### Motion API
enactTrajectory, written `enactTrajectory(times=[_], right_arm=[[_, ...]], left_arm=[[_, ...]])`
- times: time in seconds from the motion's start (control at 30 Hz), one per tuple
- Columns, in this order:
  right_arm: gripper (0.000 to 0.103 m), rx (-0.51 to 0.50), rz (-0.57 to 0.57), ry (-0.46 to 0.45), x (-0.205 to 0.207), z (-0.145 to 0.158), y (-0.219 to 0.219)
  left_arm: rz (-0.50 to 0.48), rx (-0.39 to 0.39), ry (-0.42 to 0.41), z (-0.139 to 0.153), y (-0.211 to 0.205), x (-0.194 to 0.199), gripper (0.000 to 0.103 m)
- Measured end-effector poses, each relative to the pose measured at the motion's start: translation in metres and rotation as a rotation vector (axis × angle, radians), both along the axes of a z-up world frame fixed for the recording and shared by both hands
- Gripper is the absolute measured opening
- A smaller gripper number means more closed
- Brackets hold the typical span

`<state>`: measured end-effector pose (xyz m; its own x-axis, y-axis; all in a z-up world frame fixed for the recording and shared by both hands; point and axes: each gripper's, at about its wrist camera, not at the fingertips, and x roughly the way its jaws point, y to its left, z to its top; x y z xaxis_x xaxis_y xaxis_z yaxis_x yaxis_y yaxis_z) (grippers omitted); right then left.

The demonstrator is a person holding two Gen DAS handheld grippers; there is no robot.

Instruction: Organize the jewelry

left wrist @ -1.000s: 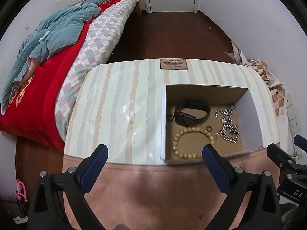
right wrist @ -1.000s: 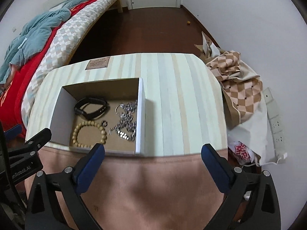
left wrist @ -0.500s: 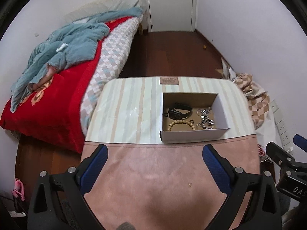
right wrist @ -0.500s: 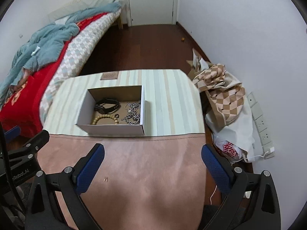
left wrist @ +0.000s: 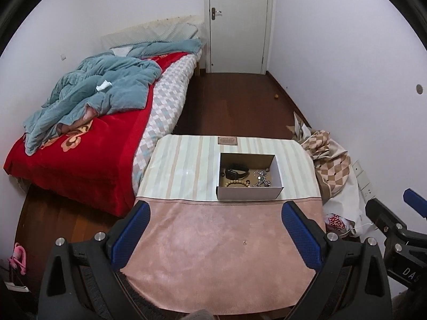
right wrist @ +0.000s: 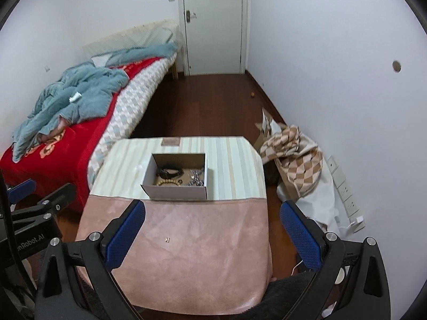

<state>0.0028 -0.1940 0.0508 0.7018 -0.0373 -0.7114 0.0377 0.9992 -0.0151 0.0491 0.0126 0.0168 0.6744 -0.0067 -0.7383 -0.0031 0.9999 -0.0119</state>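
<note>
A white cardboard box [left wrist: 249, 192] [right wrist: 174, 193] stands on the striped far half of the table. Inside lie a black watch [left wrist: 236, 172] [right wrist: 170, 171], a wooden bead bracelet [left wrist: 237, 184] [right wrist: 168, 182], small dark rings and a silver chain [left wrist: 262, 178] [right wrist: 197, 178]. A tiny metal piece [right wrist: 167, 239] lies on the pink cloth, also in the left wrist view [left wrist: 245, 242]. My left gripper [left wrist: 216, 236] and right gripper [right wrist: 213, 234] are open and empty, held high above the near pink half, far from the box.
The table [left wrist: 186, 160] has a pink cloth [left wrist: 218, 253] on its near half. A bed [left wrist: 88, 133] with a red blanket stands to the left. Checkered bags [right wrist: 296, 157] lie by the right wall. A closed door [left wrist: 237, 24] is at the back.
Both grippers have pulled back and up from the box, so the whole table and room now show. The jewelry in the box has not moved.
</note>
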Motion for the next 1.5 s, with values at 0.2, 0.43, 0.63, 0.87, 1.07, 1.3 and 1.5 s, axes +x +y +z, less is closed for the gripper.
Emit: enactTrajectory(times=[0.2, 0.43, 0.63, 0.87, 1.07, 1.3, 1.5], right_arm=[[0.102, -0.001, 0.018, -0.042, -0.025, 0.035, 0.003], [0.102, 0.001, 0.023, -0.049, -0.033, 0.05, 0.005], [0.103, -0.01, 0.019, -0.048, -0.029, 0.052, 0.003], [0.103, -0.028, -0.011, -0.034, 0.009, 0.047, -0.003], [0.103, -0.037, -0.032, 0.009, 0.056, 0.03, -0.006], [0.103, -0.034, -0.044, 0.069, 0.094, 0.002, -0.006], [0.103, -0.036, -0.065, 0.095, 0.113, -0.017, -0.009]], left_arm=[[-0.001, -0.005, -0.032, 0.025, 0.004, -0.017, 0.101], [-0.01, -0.004, -0.042, 0.036, 0.003, -0.021, 0.101], [0.004, 0.001, -0.049, 0.037, 0.002, -0.015, 0.101], [0.012, 0.01, -0.034, 0.034, -0.003, 0.017, 0.101], [0.026, 0.019, 0.006, 0.018, -0.005, 0.051, 0.101], [0.031, 0.033, 0.063, -0.005, -0.009, 0.082, 0.101], [0.04, 0.047, 0.094, -0.021, -0.013, 0.096, 0.101]])
